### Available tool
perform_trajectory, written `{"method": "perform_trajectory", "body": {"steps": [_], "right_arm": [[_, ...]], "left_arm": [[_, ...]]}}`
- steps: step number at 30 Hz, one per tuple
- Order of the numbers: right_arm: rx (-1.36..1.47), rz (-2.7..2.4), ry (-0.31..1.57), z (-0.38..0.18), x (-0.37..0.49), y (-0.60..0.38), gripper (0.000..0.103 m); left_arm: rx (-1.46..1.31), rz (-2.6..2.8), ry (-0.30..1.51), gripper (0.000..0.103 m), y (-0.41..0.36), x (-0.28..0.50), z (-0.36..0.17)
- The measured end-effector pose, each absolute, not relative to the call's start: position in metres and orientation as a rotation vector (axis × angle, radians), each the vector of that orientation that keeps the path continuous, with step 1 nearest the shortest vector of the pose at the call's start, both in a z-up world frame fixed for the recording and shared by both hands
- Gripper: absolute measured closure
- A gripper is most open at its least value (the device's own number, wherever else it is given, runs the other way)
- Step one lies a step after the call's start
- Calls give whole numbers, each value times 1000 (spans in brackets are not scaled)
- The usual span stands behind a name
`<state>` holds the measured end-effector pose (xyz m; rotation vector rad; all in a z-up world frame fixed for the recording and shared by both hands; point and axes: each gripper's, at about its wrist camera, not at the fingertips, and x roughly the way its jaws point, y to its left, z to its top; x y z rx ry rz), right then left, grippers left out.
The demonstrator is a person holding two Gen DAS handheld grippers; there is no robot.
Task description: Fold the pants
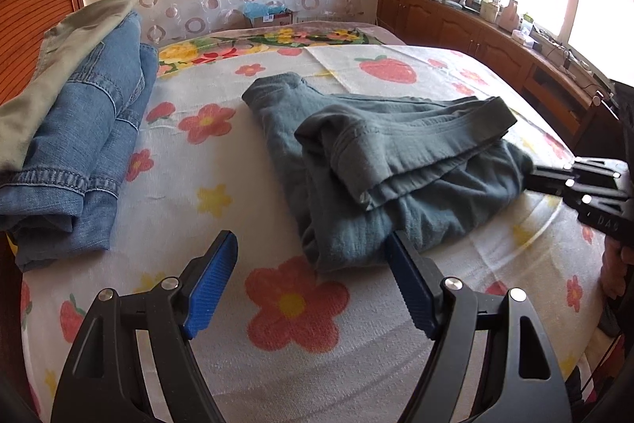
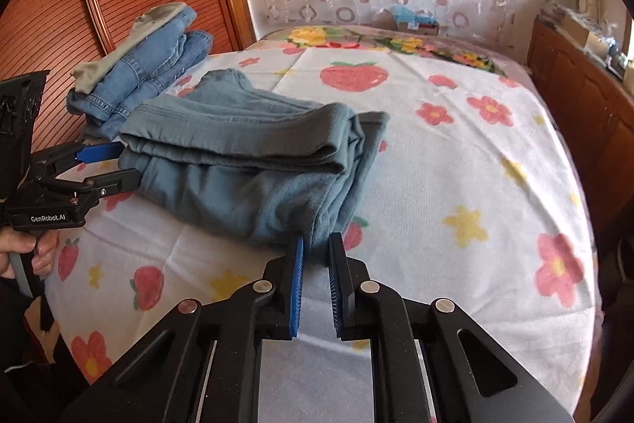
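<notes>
Teal pants (image 1: pixel 396 161) lie folded at the centre of both frames on the flower-print bed (image 1: pixel 277 304). At lower centre, the left gripper (image 1: pixel 313 256) has fingers spread wide beside their near edge, while the right gripper (image 2: pixel 316 244) has fingers narrowly parted around a fabric corner. Folded jeans (image 1: pixel 79 145) sit upper left.

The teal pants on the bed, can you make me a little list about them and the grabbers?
pants: teal pants, folded into a bundle on the flowery sheet
left gripper: open, at the bundle's near edge
right gripper: nearly closed, cloth edge between its tips
other clothes: jeans pile with an olive garment on top, beside the pants
</notes>
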<state>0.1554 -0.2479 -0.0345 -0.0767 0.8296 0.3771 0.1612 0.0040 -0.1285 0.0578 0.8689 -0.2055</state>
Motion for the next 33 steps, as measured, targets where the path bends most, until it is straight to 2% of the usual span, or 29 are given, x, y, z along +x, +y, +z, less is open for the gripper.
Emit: {"method": "perform_trajectory", "body": {"steps": [12,17,31,33], "right_arm": [[-16,368,815,-33,145,-254,92],[17,375,821,-35,140,-262,85],[-15,353,825,-39,140,-255,85],[-25,346,825,-37,141,-254,79]], "left_arm": [[45,-213,904,24,6,164,-134],[49,-212,906,24,5,165,-134],[56,-217,907,21,4,165,-135],[50,-216,904,22,5,165,-134]]}}
